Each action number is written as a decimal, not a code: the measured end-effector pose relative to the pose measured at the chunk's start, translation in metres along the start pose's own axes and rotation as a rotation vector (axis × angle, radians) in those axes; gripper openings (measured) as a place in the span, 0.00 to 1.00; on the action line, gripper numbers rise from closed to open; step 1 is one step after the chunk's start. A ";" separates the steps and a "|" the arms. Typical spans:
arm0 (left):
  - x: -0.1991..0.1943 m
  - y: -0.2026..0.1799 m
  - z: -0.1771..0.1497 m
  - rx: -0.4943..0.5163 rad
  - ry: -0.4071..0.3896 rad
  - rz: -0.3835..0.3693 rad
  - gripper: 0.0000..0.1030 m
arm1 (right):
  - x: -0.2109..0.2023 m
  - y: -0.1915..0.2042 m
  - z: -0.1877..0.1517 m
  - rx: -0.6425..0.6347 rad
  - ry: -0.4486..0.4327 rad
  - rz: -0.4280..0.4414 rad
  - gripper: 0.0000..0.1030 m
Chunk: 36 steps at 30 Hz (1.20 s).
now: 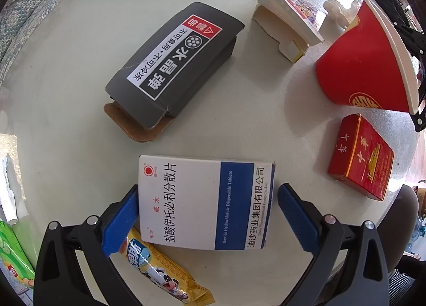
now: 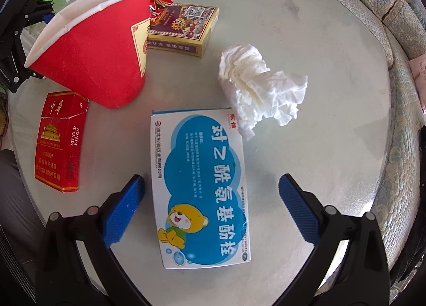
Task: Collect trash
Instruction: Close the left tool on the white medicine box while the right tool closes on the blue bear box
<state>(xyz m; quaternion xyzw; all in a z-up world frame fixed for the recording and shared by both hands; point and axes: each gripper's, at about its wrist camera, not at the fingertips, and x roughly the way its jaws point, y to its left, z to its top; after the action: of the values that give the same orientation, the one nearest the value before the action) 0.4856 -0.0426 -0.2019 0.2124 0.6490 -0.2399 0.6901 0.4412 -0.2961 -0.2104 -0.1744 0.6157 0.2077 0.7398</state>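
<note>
Left gripper [image 1: 208, 215] spread wide around a white-and-blue cardboard medicine box [image 1: 205, 202], left pad touching its edge, right pad just clear. Right gripper [image 2: 211, 207] likewise wide open, straddling a glossy blue cartoon-bear box [image 2: 202, 188] without contact. Crumpled white tissue [image 2: 259, 86] beside it on the pale, smooth surface [image 2: 306, 26].

Five boxes [image 1: 173, 63], one red cup [image 2: 90, 47], one tissue [image 2: 261, 87], one wrapper [image 1: 159, 268].
</note>
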 end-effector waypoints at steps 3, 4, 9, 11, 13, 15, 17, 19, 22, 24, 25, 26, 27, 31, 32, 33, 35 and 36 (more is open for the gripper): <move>0.002 -0.001 -0.004 -0.002 0.001 0.001 0.94 | 0.001 -0.001 -0.002 -0.044 0.002 0.024 0.95; 0.002 -0.001 -0.004 -0.001 0.002 0.001 0.94 | 0.002 -0.002 -0.003 -0.054 -0.001 0.027 0.95; 0.003 0.000 -0.002 -0.003 -0.002 0.001 0.94 | 0.004 -0.001 -0.006 -0.066 0.002 0.031 0.95; 0.001 -0.002 -0.007 -0.004 -0.004 0.001 0.94 | 0.004 0.006 -0.006 -0.067 0.005 0.033 0.95; 0.000 -0.001 -0.007 -0.003 -0.003 0.001 0.94 | 0.006 0.013 -0.003 -0.074 0.007 0.031 0.95; 0.001 -0.001 -0.005 -0.002 0.002 0.002 0.94 | 0.007 0.014 -0.002 -0.070 0.005 0.028 0.95; 0.002 -0.001 -0.012 -0.001 0.005 0.002 0.94 | 0.007 0.018 -0.001 -0.061 0.006 0.024 0.95; 0.003 -0.002 -0.012 0.000 0.007 0.002 0.94 | 0.005 0.020 -0.001 -0.051 0.013 0.023 0.95; 0.005 -0.001 -0.011 -0.003 0.018 0.001 0.94 | 0.006 0.023 -0.001 -0.042 0.027 0.022 0.95; 0.007 -0.001 -0.006 -0.004 0.033 0.000 0.94 | 0.007 0.024 0.001 -0.036 0.038 0.021 0.95; 0.008 -0.001 -0.004 -0.004 0.044 0.000 0.94 | 0.008 0.024 0.002 -0.031 0.044 0.020 0.95; 0.007 -0.001 -0.001 -0.001 0.056 0.000 0.94 | 0.008 0.024 0.003 -0.024 0.052 0.018 0.95; 0.007 -0.001 0.002 0.004 0.067 -0.002 0.94 | 0.005 0.029 0.018 -0.016 0.062 0.017 0.95; 0.007 0.004 0.007 -0.005 0.072 -0.033 0.94 | 0.009 0.029 0.030 0.000 0.069 0.012 0.95; 0.008 0.008 0.008 -0.021 0.066 -0.047 0.94 | 0.009 0.029 0.030 0.000 0.063 0.012 0.95; 0.007 0.011 0.009 -0.034 0.064 -0.062 0.94 | 0.009 0.029 0.029 -0.001 0.058 0.012 0.95; 0.006 0.020 0.006 -0.057 0.060 -0.084 0.94 | 0.008 0.029 0.028 0.000 0.051 0.013 0.95; 0.006 0.020 0.006 -0.056 0.067 -0.084 0.94 | 0.007 0.028 0.027 0.001 0.049 0.013 0.95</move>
<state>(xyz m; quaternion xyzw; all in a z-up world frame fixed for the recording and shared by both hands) 0.5030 -0.0305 -0.2083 0.1732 0.6866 -0.2431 0.6629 0.4500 -0.2580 -0.2125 -0.1751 0.6348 0.2081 0.7232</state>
